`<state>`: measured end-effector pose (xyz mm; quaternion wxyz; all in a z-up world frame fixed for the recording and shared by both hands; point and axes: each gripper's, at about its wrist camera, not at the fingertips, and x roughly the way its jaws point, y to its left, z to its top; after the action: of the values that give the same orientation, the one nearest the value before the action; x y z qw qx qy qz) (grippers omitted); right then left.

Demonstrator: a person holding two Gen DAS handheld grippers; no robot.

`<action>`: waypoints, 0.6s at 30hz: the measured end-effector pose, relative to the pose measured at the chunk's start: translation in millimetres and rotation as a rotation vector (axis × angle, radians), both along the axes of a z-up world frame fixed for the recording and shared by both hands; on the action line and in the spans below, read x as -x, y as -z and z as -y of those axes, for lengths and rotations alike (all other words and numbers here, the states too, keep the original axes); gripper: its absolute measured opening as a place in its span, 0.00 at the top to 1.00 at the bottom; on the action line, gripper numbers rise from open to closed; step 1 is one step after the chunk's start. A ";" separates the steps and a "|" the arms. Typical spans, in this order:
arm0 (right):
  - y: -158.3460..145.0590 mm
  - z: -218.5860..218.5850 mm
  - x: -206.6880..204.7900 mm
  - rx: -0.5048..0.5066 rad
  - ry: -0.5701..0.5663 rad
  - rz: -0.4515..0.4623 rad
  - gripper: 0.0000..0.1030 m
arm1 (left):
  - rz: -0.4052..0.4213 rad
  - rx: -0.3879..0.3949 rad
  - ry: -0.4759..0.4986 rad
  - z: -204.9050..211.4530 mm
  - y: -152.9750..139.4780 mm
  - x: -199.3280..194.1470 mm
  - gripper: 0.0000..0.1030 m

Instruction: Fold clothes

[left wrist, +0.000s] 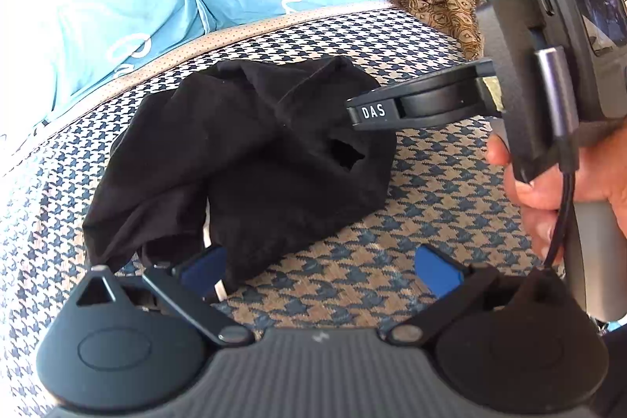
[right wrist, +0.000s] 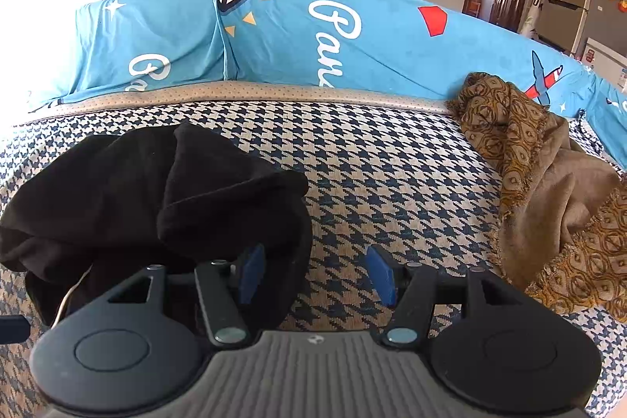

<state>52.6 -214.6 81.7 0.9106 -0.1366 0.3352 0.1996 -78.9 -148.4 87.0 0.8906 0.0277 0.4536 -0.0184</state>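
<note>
A crumpled black garment (left wrist: 243, 151) lies in a heap on a houndstooth-patterned cushion (left wrist: 431, 190), toward its left side in the right wrist view (right wrist: 156, 198). In the left wrist view, the left hand-held gripper (left wrist: 319, 269) points down at the near edge of the garment with its jaws spread wide; its left blue pad (left wrist: 203, 267) sits against the black cloth, while the right pad (left wrist: 437, 269) hangs over bare cushion, so nothing is pinched. The right hand-held gripper (right wrist: 317, 275) likewise stands about half open over the cushion (right wrist: 392, 175); its left pad (right wrist: 250, 273) lies at the garment's right edge, the right one (right wrist: 382, 275) over the pattern, gripping nothing. A person's hand (left wrist: 556, 183) holds that right tool at the right of the left wrist view. Farther right, a brown patterned scarf (right wrist: 540, 183) lies bunched against a blue printed sheet (right wrist: 313, 38) that covers the far backrest.
</note>
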 end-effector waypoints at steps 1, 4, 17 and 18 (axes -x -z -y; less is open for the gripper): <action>-0.1 0.2 0.2 0.000 0.001 0.001 0.45 | -0.001 0.000 -0.002 0.0 0.3 -0.4 0.00; -0.9 0.7 0.7 -0.002 0.000 0.001 0.45 | -0.003 0.001 -0.006 -0.1 0.9 -0.9 0.00; -2.0 -1.2 2.0 -0.010 -0.006 -0.003 0.45 | -0.011 -0.005 -0.022 0.2 3.0 -3.4 0.00; -2.0 -1.4 1.9 -0.010 -0.006 -0.003 0.45 | -0.012 -0.006 -0.024 0.1 3.0 -3.7 0.00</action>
<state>50.7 -213.2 83.8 0.9101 -0.1326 0.3352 0.2043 -75.2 -148.5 84.0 0.8880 0.0247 0.4591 -0.0066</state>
